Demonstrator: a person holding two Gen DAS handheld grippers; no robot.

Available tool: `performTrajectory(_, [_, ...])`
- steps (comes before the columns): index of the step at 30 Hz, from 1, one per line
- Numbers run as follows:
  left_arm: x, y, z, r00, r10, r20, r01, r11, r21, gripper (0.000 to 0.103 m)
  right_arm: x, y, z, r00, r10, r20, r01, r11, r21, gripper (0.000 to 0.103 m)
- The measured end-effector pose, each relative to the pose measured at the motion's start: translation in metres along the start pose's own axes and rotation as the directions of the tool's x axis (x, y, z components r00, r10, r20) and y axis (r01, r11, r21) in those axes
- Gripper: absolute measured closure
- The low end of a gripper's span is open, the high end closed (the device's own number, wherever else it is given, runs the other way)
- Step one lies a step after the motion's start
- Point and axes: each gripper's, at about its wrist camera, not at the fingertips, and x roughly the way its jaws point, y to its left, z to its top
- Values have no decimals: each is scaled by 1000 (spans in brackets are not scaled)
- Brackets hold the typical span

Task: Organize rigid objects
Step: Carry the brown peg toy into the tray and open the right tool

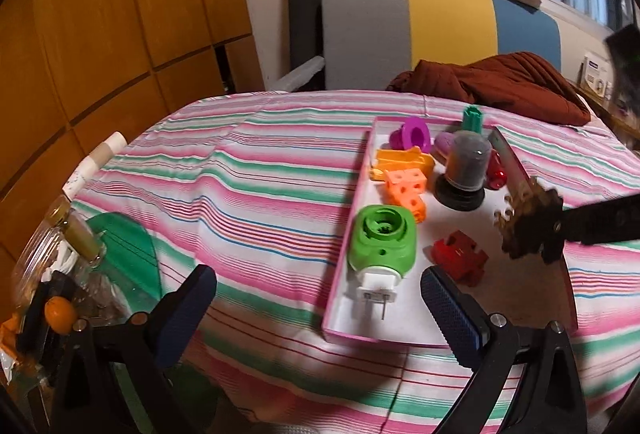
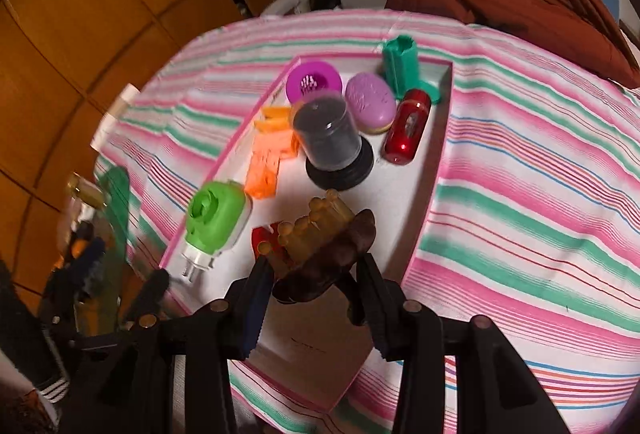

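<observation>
A pink-rimmed white tray (image 1: 404, 318) (image 2: 400, 202) lies on the striped bedcover. It holds a green plug-in device (image 1: 382, 242) (image 2: 216, 218), orange cube blocks (image 1: 406, 190), a purple spool (image 1: 412, 134), a teal piece (image 2: 400, 68), a dark jar on a black base (image 1: 464, 170) (image 2: 332, 138), a red capsule (image 2: 406, 126), a purple oval (image 2: 370, 102) and a red block (image 1: 460, 254). My right gripper (image 2: 316, 274) is shut on a dark brown brush with amber bristles (image 2: 320, 250) (image 1: 528, 222), hanging over the tray's near part. My left gripper (image 1: 320, 314) stands open at the tray's near-left corner, holding nothing.
A rust-brown cloth (image 1: 500, 82) is heaped at the far side of the bed. A glass jar (image 1: 60, 258), a green translucent disc (image 1: 128, 254) and a white tube (image 1: 96, 162) sit at the left edge. Wooden cabinets (image 1: 100, 34) stand beyond.
</observation>
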Motion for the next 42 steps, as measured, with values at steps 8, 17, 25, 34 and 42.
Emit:
performTrajectory(8, [-6,5,2,999,51,14,-51,999,1,0,8,-1,2,998,-53,-26,54,998,42,59])
performTrajectory(17, [-12,4,2,998,62,25,-62,998,6,0,-12,-7,0,998,-34,45,30,996,83,59])
performTrajectory(25, [-12,3,3,1000,22,-17,-22,1000,-2,0,-10,1,-10,999,11,41,-15,996,88,58])
performTrajectory(34, [-15,11,6,997,75,-33,-75,997,-20,0,-24,6,-12,995,14,102,-25,994,105,58])
performTrajectory(42, [-16,17,27,995,70,-77,-74,996,-49,0,-49,20,-6,964,-196,178,176,977,122,46])
